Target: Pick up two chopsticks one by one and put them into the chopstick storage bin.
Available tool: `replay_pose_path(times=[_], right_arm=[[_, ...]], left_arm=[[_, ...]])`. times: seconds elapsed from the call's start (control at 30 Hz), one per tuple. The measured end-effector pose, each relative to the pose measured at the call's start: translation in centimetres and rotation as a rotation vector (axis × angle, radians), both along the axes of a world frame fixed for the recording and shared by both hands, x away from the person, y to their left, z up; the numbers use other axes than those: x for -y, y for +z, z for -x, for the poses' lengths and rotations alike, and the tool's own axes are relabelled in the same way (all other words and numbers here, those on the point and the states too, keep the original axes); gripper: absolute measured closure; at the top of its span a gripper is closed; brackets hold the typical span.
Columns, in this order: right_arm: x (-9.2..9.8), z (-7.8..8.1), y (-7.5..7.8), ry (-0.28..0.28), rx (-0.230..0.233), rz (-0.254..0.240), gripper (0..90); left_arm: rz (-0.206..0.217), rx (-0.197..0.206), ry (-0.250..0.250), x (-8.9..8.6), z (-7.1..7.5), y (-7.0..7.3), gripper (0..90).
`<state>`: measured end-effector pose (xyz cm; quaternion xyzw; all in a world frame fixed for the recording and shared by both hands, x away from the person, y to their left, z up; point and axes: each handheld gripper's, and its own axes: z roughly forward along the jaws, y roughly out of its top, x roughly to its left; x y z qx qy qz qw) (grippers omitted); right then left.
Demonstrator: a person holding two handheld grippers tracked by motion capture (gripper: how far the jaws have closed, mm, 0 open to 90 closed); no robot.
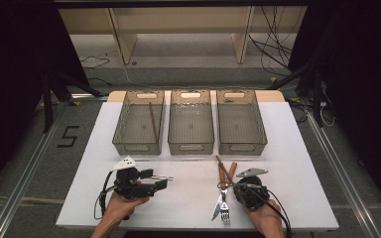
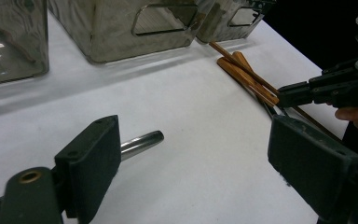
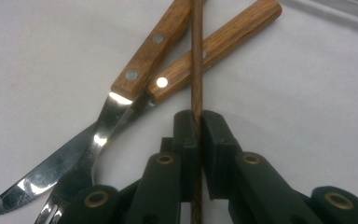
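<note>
Firmly, we clamped our right claw [image 3: 197, 135] on the chopstick [image 3: 196, 60] beside the knife [image 3: 121, 107], our left claw [image 2: 191, 158] gaping open.

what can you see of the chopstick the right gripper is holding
The chopstick is one thin, round, dark brown stick, wood by its look, straight and unbroken. It lies low over the white table, running across the wooden handles of the knife and the fork; whether it rests on them cannot be told. The right gripper has its two black pads pressed on it from both sides partway along its length. In the high view its far end points toward the three bins.
</note>
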<state>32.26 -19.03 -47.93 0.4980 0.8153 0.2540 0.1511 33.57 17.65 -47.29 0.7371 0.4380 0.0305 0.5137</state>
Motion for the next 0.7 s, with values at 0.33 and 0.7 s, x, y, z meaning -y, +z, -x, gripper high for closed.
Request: replay_pose_path(times=[0.33,0.7], right_arm=[[0.1,0.2,0.5,0.036,0.033,-0.019,85.6],[-1.0,0.7,3.8,0.114,0.134,-0.087,85.6]], left_arm=[[0.004,-0.002,0.01,-0.1,-0.1,0.0,17.1],[0.04,-0.015,0.019,0.4,-0.1,1.5,17.4]])
